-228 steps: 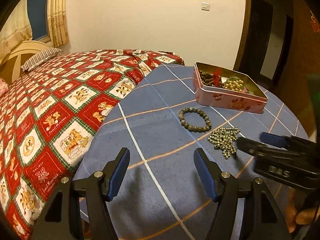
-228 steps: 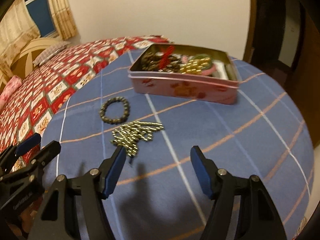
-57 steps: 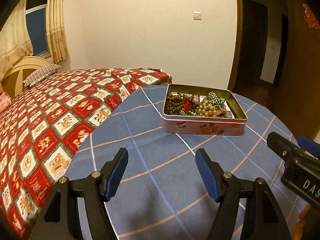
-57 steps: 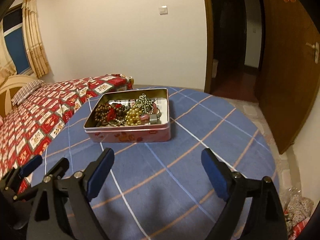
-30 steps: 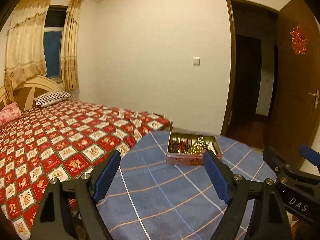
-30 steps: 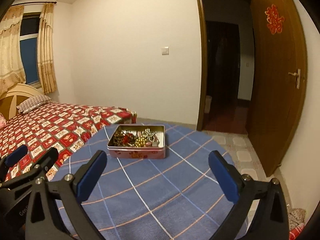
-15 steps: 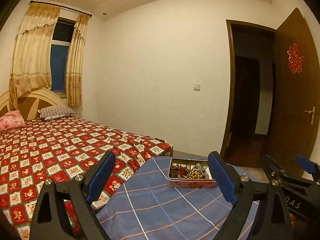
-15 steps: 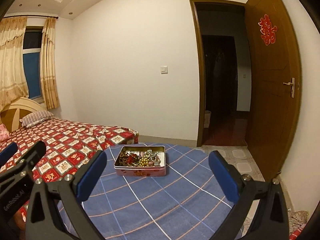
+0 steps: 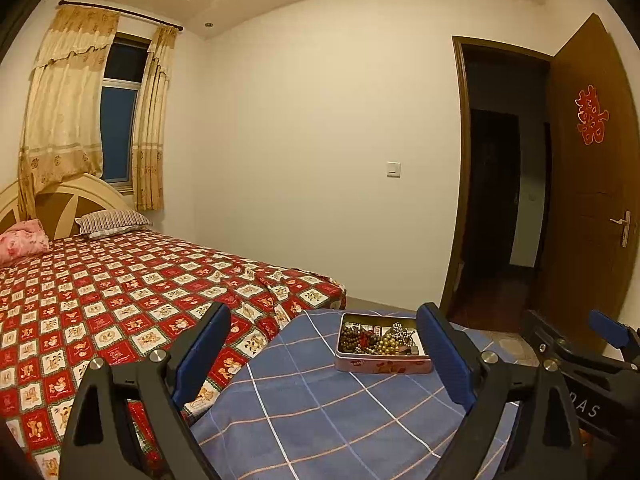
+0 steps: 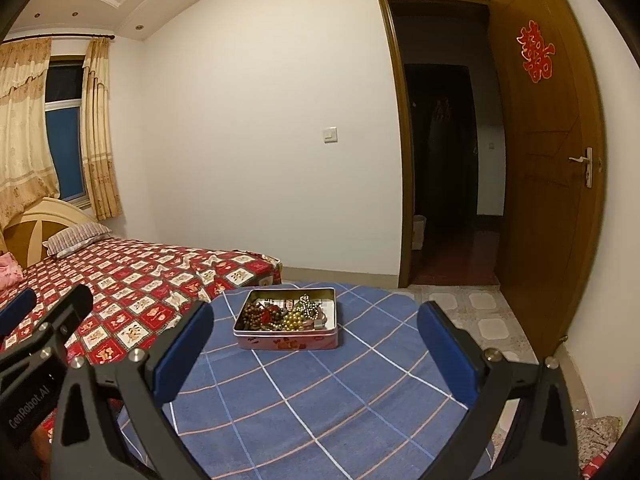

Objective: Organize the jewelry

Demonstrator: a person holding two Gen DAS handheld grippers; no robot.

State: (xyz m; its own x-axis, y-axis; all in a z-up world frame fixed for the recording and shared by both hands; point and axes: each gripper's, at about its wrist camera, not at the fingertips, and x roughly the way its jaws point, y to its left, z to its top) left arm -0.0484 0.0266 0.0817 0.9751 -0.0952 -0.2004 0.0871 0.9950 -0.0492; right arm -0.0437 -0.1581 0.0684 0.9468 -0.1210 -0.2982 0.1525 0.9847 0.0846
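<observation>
The pink tin (image 10: 288, 338) sits on the round table (image 10: 320, 400), which has a blue cloth with white and orange grid lines. It's a shallow rectangular box, lid off, metal rim showing, pale pink sides with little reddish pictures printed along the front. Inside is a heap of jewelry: dark brown wooden beads (image 10: 253, 315) toward the tin's left end, something red tangled in the middle, a cluster of gold beads (image 10: 294, 321) right of that, and a silvery bead chain (image 10: 308, 307) draped toward the back. There's a small grey piece in the front right corner of the tin, can't make out what it is.

The left gripper (image 9: 324, 354) has just been opening; its blue pads stand wide apart with nothing between them, well short of the tin. The right gripper (image 10: 316, 352) is spread just as wide, also empty, hovering back from the tin. The bed with the red checked cover (image 10: 132, 280) is left of the tin, off the table.
</observation>
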